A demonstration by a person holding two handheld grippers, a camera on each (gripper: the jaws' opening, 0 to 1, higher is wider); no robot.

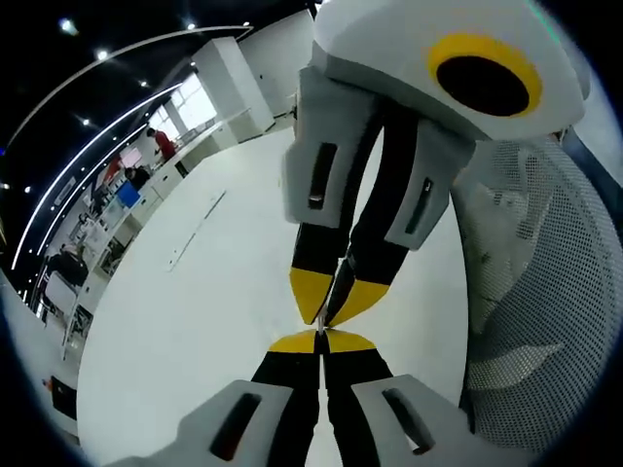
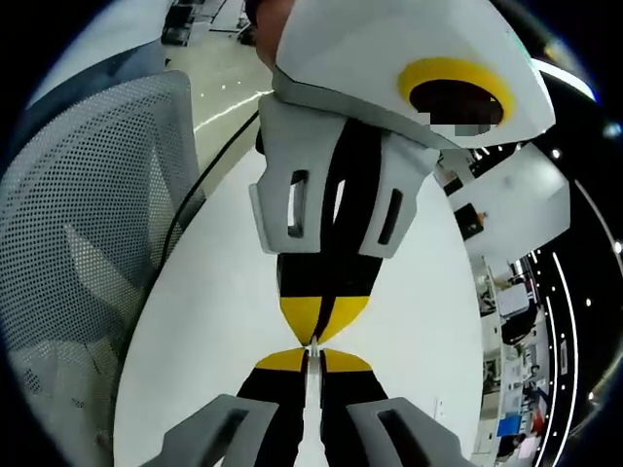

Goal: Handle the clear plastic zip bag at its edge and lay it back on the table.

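Both grippers, left (image 1: 320, 342) and right (image 2: 313, 347), meet tip to tip, fingers closed on the barely visible bag edge (image 2: 311, 384) above the white worktop (image 1: 195, 292); uneven pulling could slip it free.

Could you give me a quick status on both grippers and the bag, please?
Left gripper shut, right gripper shut, tips facing. Thin clear bag edge apparently pinched between fingers. White table below.

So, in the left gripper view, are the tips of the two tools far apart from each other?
No. The left tool and the right tool meet tip to tip above the white table.
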